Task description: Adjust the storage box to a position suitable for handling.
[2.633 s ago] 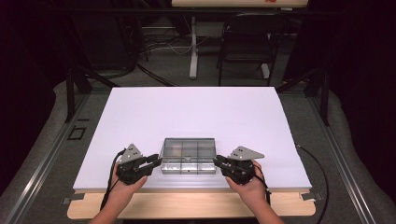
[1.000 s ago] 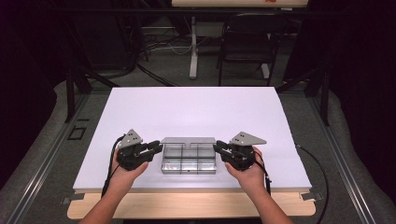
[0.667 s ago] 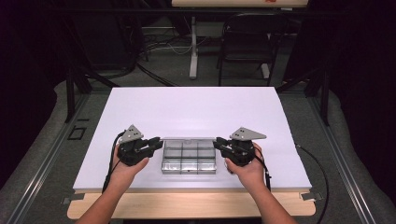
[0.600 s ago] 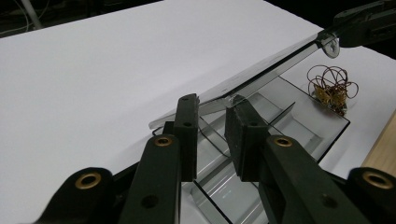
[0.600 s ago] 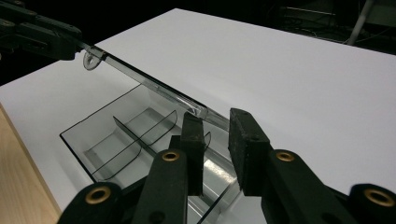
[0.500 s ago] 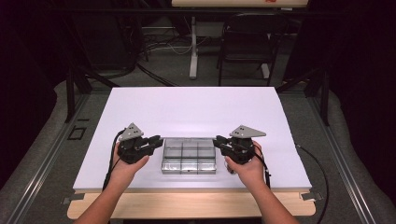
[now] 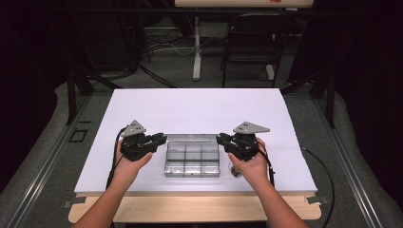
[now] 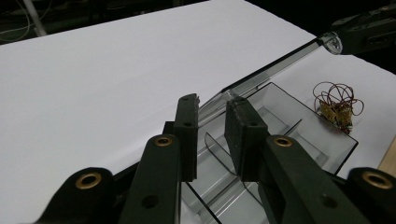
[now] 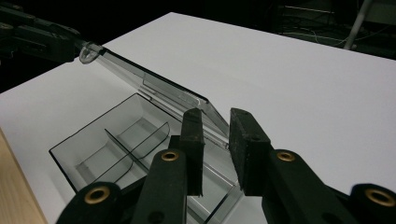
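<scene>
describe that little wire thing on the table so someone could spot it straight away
On the white table, find the clear compartment box near the front edge. Just off its right end, under the right gripper, lies a small wire tangle: thin reddish-brown loops, unlike the see-through plastic beside it.

Clear compartmented box (image 7: 192, 159) lies near table edge, lid (image 9: 154, 84) raised.

I see a clear box (image 7: 192, 159) on the white table (image 7: 199, 109), black grippers with brass rivets, and a brown-gold wire tangle (image 8: 337, 100).
</scene>
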